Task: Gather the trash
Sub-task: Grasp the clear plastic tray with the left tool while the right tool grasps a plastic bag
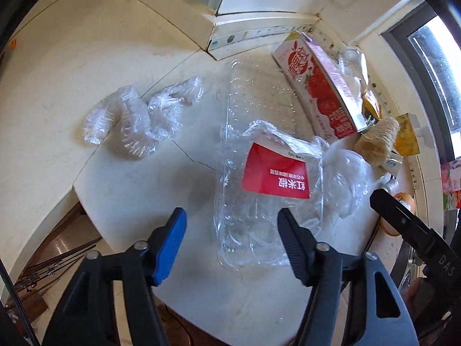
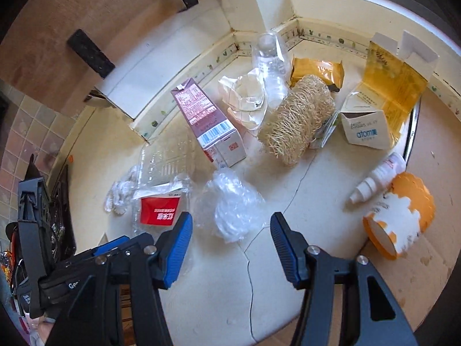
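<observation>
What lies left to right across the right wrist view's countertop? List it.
Crumpled clear wrap → clear clamshell tray with red label → pink drink carton → loofah → atomy box → orange paper cup.

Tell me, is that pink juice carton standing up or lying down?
Lying down: the pink juice carton rests on its long side on the countertop, barcode facing up.
</observation>
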`<state>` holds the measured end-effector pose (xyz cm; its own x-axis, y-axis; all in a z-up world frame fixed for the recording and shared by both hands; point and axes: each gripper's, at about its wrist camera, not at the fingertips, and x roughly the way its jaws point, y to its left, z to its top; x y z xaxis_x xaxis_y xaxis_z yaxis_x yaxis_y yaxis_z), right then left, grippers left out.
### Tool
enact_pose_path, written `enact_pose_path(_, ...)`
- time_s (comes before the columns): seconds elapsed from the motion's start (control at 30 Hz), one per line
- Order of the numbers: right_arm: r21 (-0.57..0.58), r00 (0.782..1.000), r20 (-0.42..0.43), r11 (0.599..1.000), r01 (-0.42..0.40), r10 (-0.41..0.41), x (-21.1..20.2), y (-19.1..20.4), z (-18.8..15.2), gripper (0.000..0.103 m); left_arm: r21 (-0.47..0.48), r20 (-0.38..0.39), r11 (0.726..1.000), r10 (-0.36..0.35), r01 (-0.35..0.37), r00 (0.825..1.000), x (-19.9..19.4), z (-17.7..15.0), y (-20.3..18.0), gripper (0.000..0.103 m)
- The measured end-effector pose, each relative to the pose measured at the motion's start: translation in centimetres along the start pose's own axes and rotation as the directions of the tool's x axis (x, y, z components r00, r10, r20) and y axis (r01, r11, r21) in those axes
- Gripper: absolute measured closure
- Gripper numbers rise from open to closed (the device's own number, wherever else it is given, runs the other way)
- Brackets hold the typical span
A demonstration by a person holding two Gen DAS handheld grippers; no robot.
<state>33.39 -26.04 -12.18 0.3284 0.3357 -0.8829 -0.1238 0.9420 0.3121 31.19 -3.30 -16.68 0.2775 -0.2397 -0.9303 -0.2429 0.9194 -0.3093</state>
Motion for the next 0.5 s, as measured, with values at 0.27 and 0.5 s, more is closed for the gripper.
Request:
enact_pose_path(0.27, -0.025, 0.998, -0.048, 0.999, 0.033, -0.034, 2.7, 0.0, 0.7, 0.047, 0.031, 0.006, 0.998, 0.063, -0.063, 0.998, 0.8, 0.7, -1.1, 0.057)
enact_pose_path(0.5, -0.084, 0.998, -0.044, 0.995, 0.045, -0.048, 3.6, 0.9, 0.0, 0.056, 0.114, 0.032, 0.975, 0.186, -0.188, 0.982, 1.9, 0.5, -4.2, 0.074)
